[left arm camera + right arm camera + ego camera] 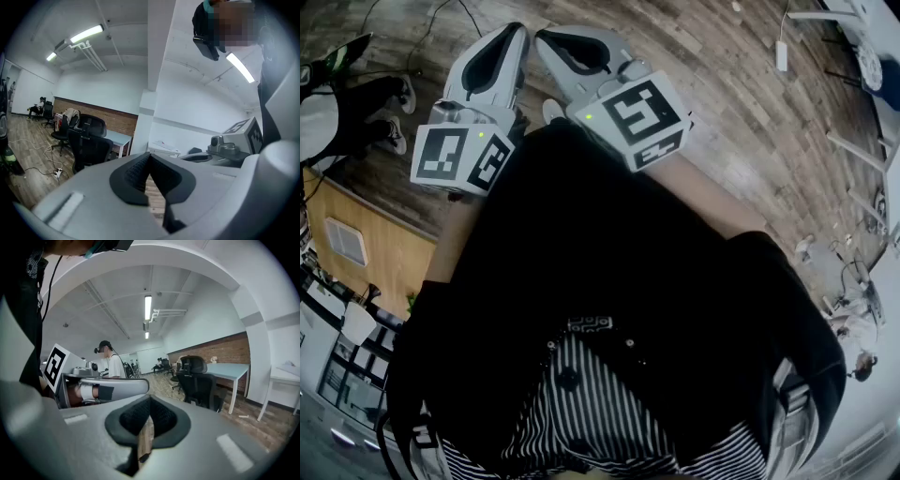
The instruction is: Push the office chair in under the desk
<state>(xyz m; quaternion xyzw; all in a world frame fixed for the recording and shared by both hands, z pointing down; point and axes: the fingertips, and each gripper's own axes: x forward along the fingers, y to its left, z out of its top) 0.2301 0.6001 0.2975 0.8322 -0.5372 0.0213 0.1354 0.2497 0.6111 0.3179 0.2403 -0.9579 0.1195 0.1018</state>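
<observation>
A black office chair (pixel 199 380) stands in front of a light blue desk (pixel 229 369) by the brick wall, a few steps away. The left gripper view shows the same chair (pixel 89 143) and desk (pixel 118 138) at its left. My left gripper (pixel 514 36) and right gripper (pixel 548 39) are held side by side in front of my chest, over the wooden floor, far from the chair. Each is shut with nothing between its pads. The left gripper's closed jaws (pixel 150 161) and the right gripper's closed jaws (pixel 149 404) fill the lower part of their own views.
A white pillar (pixel 157 70) rises between me and the desk. Another person (pixel 111 365) stands behind, and someone's feet (pixel 394 103) are on the floor at upper left. Cables and a power strip (pixel 781 54) lie on the floor. More chairs (pixel 60 126) stand farther off.
</observation>
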